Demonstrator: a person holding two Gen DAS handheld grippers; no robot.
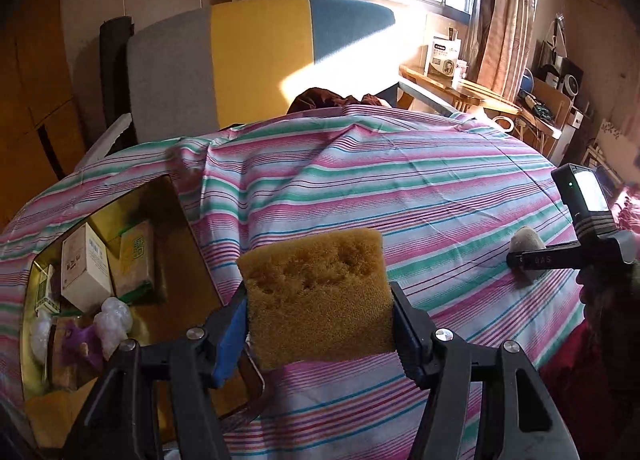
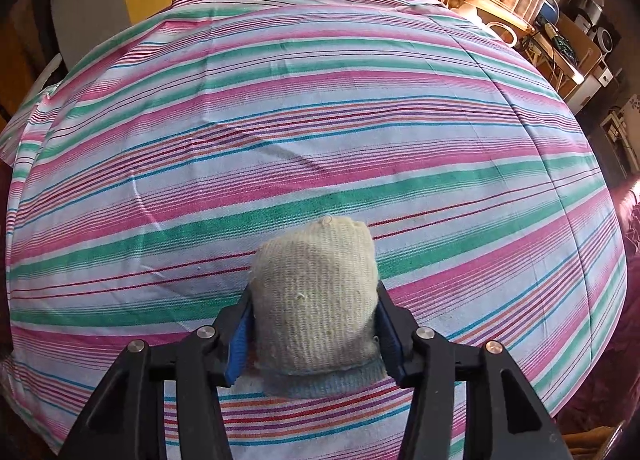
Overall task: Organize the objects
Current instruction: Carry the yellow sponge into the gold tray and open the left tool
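Note:
My left gripper is shut on a yellow-brown sponge and holds it above the striped cloth, just right of a gold tin box. The box holds a white carton, a green packet, white foam pieces and a purple toy. My right gripper is shut on a rolled beige knitted sock with a blue cuff, low over the cloth. The right gripper with its sock also shows at the right edge of the left wrist view.
The pink, green and white striped cloth covers the whole table. A grey, yellow and blue chair back stands behind it. A wooden shelf with boxes and clutter is at the back right under the window.

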